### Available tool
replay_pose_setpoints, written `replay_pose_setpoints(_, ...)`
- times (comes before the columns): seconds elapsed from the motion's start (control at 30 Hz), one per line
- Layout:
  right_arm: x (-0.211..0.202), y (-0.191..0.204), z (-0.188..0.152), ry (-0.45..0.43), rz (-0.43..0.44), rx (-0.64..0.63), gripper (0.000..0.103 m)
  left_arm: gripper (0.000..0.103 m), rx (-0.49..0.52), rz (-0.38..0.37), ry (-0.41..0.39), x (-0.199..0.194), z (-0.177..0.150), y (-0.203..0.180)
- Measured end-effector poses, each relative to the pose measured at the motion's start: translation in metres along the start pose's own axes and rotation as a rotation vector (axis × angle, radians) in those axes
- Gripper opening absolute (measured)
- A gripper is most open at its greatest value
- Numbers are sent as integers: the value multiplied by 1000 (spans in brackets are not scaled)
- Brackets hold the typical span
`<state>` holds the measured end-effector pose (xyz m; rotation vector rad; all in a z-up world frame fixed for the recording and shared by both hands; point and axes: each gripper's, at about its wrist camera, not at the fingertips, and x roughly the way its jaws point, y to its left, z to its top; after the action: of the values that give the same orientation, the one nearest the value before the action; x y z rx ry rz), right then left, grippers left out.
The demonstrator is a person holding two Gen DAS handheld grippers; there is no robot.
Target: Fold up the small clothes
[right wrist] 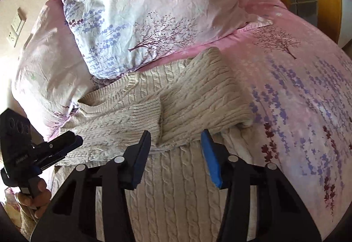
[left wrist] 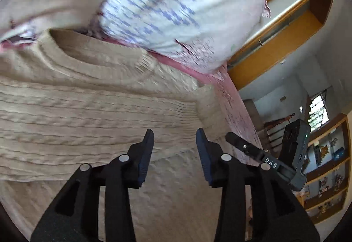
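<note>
Parted fingers [right wrist: 176, 145] — sweater [right wrist: 176, 96] just beyond

Chunky cable-knit wool sweater [right wrist: 176, 96] on smooth printed cotton bedsheet [right wrist: 297, 88]; crinkled pillow [right wrist: 154, 11].

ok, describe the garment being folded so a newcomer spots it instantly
On the pink floral bedspread, just below the white lavender-print pillow, lies a beige cable-knit sweater. It is the only knitted, unpatterned item, with a ribbed cuff folded across its front.
</note>
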<state>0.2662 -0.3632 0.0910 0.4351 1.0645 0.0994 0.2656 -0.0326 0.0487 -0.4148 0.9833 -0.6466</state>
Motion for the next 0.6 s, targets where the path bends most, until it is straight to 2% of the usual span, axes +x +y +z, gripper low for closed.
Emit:
replay_pose_setpoints(0.07, 10, 4, 9, 24, 33, 10, 37, 41, -33, 92, -76, -37, 0, 27)
replay_pose_setpoints(0.13, 23, 10, 13, 54, 38, 5, 35, 44, -81, 228, -134, -70, -4, 60)
replay_pose_setpoints(0.23, 45, 17, 15, 120, 41, 2, 31, 46, -146, 395, -166, -105, -12, 103)
replay_pose_setpoints(0.27, 51, 18, 14, 139, 41, 1, 28, 46, -171, 429, -165, -113, -16, 116)
replay_pose_setpoints(0.33, 58, 20, 10, 158, 34, -8, 25, 46, -214, 454, -151, -125, -26, 139)
replay_pose_setpoints(0.4, 57, 25, 8, 140, 19, -36, 20, 46, -227, 460, -135, -129, -32, 151)
replay_pose_setpoints(0.43, 56, 27, 7, 134, 12, -57, 11, 46, -228, 462, -127, -129, -34, 156)
replay_pose_setpoints(0.47, 55, 31, 7, 123, 16, -77, 9, 46, -226, 463, -119, -128, -36, 158)
replay_pose_setpoints(0.5, 52, 35, 9, 101, 15, -98, 8, 46, -224, 460, -113, -128, -39, 159)
replay_pose_setpoints(0.6, 25, 50, 22, -58, 33, -149, 7, 46, -213, 450, -100, -122, -41, 158)
